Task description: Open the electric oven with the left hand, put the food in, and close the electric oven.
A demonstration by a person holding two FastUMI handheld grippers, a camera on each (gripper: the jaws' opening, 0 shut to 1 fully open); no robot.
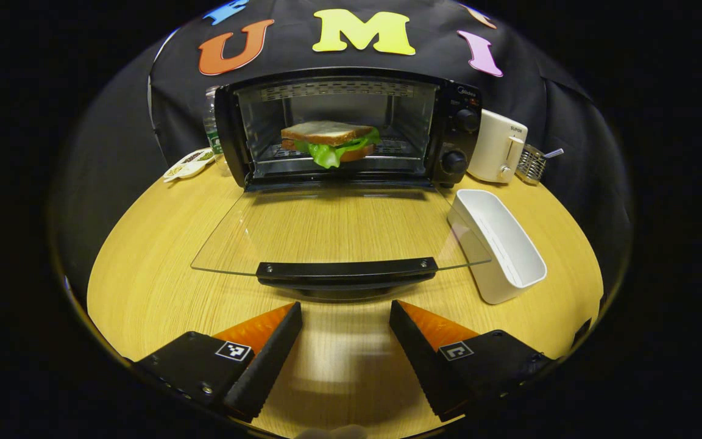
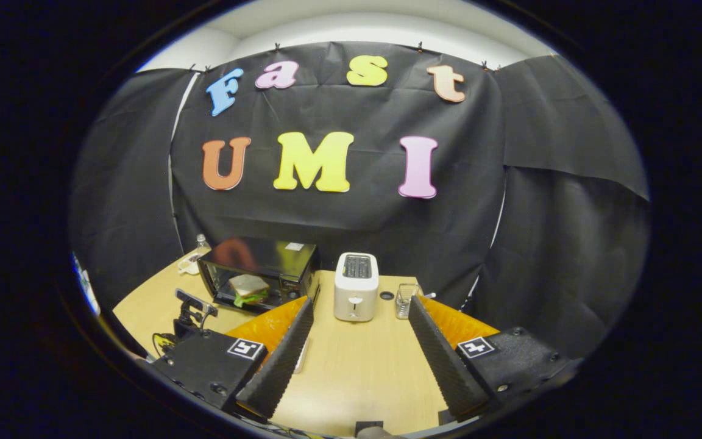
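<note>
The black electric oven [image 1: 457,131] stands at the back of the round wooden table. Its glass door [image 1: 339,228] lies folded down flat, with the black handle [image 1: 345,271] nearest me. A sandwich [image 1: 329,143] with lettuce sits on the rack inside. My left gripper [image 1: 345,314] is open just in front of the handle, a short way from it, with nothing between its fingers. In the right gripper view the oven [image 2: 265,265] and sandwich [image 2: 247,288] lie far off to the left. My right gripper [image 2: 361,303] hangs open and empty, high above the table.
A white oblong dish [image 1: 500,268] lies right of the door, close to its corner. A white toaster [image 1: 497,152] and a wire holder [image 1: 531,163] stand right of the oven. A bottle [image 1: 211,125] and sauce packets [image 1: 189,163] are on its left.
</note>
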